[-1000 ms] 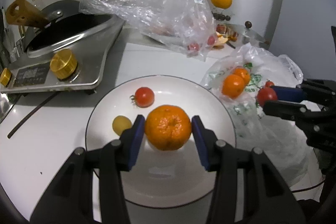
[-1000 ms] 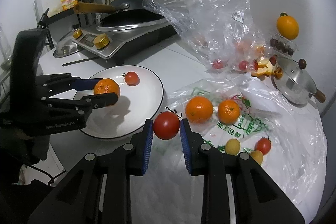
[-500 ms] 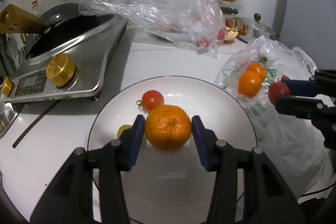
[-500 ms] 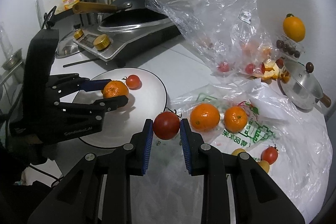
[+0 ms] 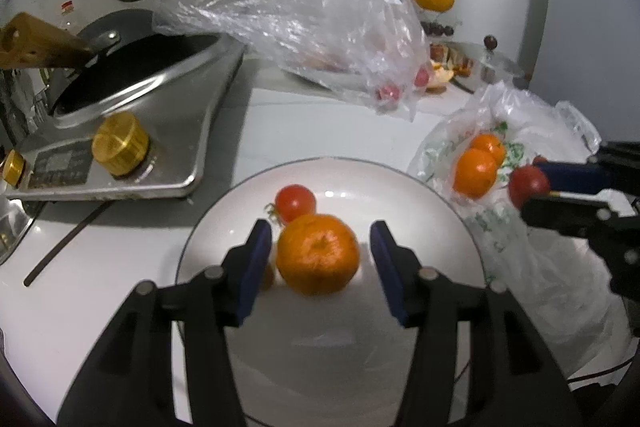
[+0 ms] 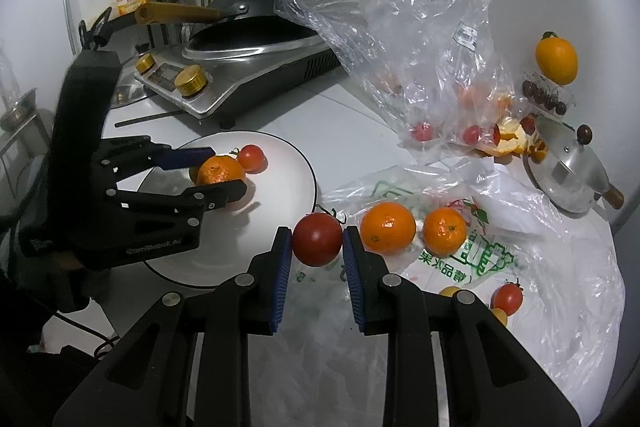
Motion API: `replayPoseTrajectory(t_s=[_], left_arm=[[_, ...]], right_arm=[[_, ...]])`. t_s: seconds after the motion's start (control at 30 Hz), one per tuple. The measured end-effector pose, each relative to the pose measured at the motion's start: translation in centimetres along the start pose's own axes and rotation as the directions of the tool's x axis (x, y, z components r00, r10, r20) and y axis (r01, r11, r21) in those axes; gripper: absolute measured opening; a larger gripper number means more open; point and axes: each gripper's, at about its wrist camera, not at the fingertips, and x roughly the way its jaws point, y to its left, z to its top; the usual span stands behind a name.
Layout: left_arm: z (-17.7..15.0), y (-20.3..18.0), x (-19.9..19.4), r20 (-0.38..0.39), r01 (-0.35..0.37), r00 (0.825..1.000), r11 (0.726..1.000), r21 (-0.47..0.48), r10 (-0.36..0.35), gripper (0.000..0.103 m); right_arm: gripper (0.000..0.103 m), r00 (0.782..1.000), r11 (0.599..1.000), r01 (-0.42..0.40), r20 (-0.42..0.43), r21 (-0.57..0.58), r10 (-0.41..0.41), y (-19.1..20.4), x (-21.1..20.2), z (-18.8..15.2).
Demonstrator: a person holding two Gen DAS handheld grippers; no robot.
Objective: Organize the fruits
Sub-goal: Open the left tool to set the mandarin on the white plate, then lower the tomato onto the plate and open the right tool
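Note:
A mandarin (image 5: 318,259) lies on the white plate (image 5: 420,203) between the fingers of my left gripper (image 5: 320,255), whose jaws are opening; gaps show on both sides of the fruit. A red tomato (image 5: 296,202) sits on the plate just behind it, and a small yellow fruit (image 5: 267,275) peeks from behind the left finger. My right gripper (image 6: 315,247) is shut on a dark red tomato (image 6: 317,239), held beside the plate (image 6: 280,227) over the plastic bag (image 6: 520,267). Two mandarins (image 6: 388,227) lie on that bag.
An induction cooker with a wok (image 5: 132,99) stands at the back left. A crumpled clear bag (image 5: 340,19) with small tomatoes lies behind the plate. A pot lid (image 6: 568,175), orange peel (image 6: 508,139) and a yellow-orange fruit (image 6: 556,61) are at the back right.
My left gripper's pads have come off the mandarin, which now rests on the plate next to the tomato. The right gripper still holds its tomato in the same spot.

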Motion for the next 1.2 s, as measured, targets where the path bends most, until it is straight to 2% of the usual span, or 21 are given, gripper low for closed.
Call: replayPoseTrajectory(t_s=[0.27, 0.6, 1.0, 1.2], left_arm=[[0.0, 1.7, -2.6, 0.049, -0.039, 0.998, 0.999, -0.005, 0.039, 0.054], [-1.1, 6.2, -4.2, 0.088, -0.056, 0.994, 0.991, -0.122, 0.067, 0.054], [-2.0, 8.6, -3.1, 0.060, -0.075, 0.995, 0.988, -0.135, 0.084, 0.055], [-2.2, 9.4, -2.6, 0.053, -0.058, 0.996, 0.986, -0.157, 0.067, 0.055]], right_arm=[[0.028, 1.000, 1.000, -0.020, -0.014, -0.021, 0.019, 0.9, 1.6, 1.3], [0.028, 0.998, 0.997, -0.046, -0.038, -0.058, 0.044, 2.7, 4.8, 3.4], [0.028, 0.996, 0.997, -0.044, -0.074, -0.060, 0.040, 3.8, 8.2, 4.8], [0.028, 0.995, 0.998, -0.043, -0.093, -0.056, 0.037, 4.1, 9.5, 5.0]])
